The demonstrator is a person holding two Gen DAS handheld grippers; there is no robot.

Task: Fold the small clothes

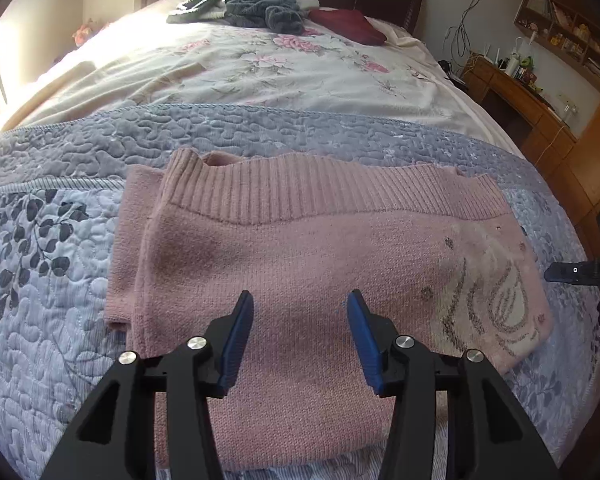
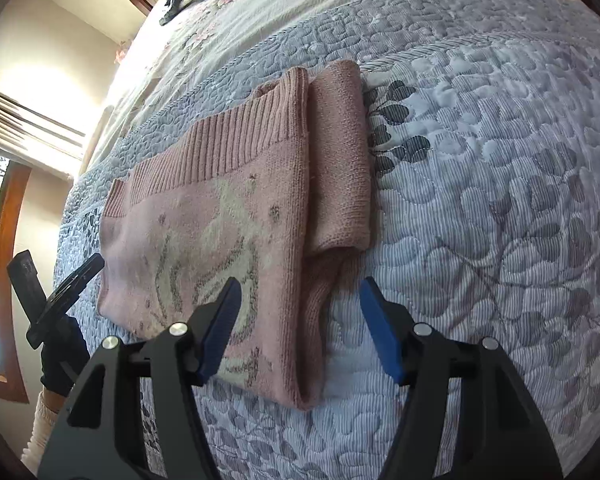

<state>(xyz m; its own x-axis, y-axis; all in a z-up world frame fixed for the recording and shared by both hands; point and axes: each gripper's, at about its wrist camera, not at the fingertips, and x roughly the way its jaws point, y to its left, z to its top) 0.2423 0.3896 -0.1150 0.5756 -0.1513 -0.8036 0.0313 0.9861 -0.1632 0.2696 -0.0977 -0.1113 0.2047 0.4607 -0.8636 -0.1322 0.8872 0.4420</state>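
The pink knit sweater (image 1: 300,280) lies folded on the quilted bedspread (image 1: 52,320), long axis crosswise under the left gripper (image 1: 300,308), while the right gripper (image 2: 300,296) straddles its side edge, both wide open and empty.

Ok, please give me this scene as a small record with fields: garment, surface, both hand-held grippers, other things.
garment: pink knit sweater, partly folded, lying flat, sleeve tucked under
surface: blue quilted bedspread
left hand-held gripper: open, over the sweater, holding nothing
right hand-held gripper: open, over the sweater's edge, holding nothing
other things: grey clothes heap and dark red cloth near the headboard
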